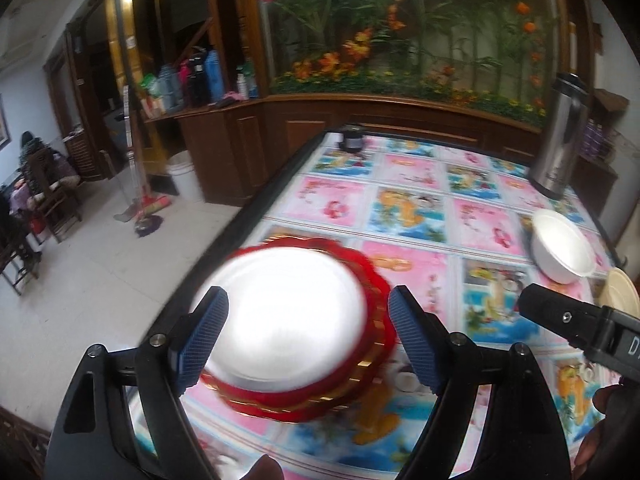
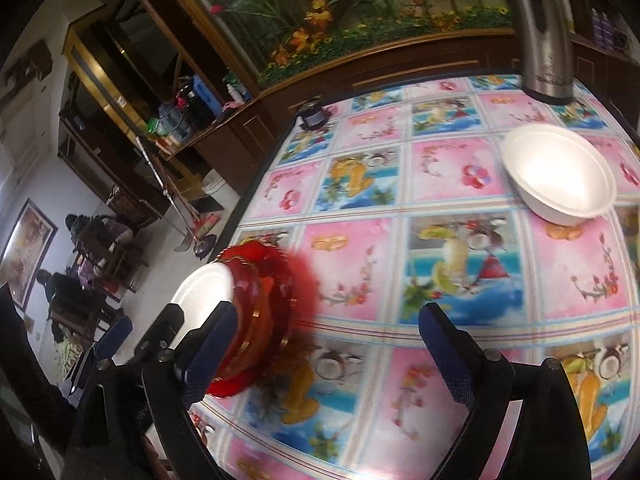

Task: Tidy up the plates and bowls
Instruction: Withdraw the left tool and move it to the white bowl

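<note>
Blue-padded fingers (image 1: 208, 336) of the left gripper (image 1: 308, 332) fill the near foreground of its own view, spread wide with nothing pressed between them. Past them, at about twelve o'clock from the jaws, sits the white plate (image 1: 280, 312) stacked on a red scalloped plate (image 1: 372, 360), both lying flat on the patterned tablecloth (image 1: 420, 216) close to the table's left edge. The pads flank the stack without touching it, so the stack rests on its own; this looks like a finished placement, with the white plate nested on the red one to gather the flatware in one pile.

The right gripper (image 2: 328, 344) likewise stands released and empty, the stack lying at its nine o'clock, partly behind its left finger. A white bowl (image 2: 560, 176) sits apart at roughly one o'clock in that view, mouth up, well clear of the plates; a cream-coloured dish (image 1: 622, 296) peeks in just beyond it in the left view. A steel thermos (image 2: 540, 40) stands upright behind the bowl.

Being round, the plates have no long axis across the table; their axis runs vertically, faces up, rims level. The bowl is round too, opening upward. Judged from the layout, the bowl and the cream dish remain to be sorted.
</note>
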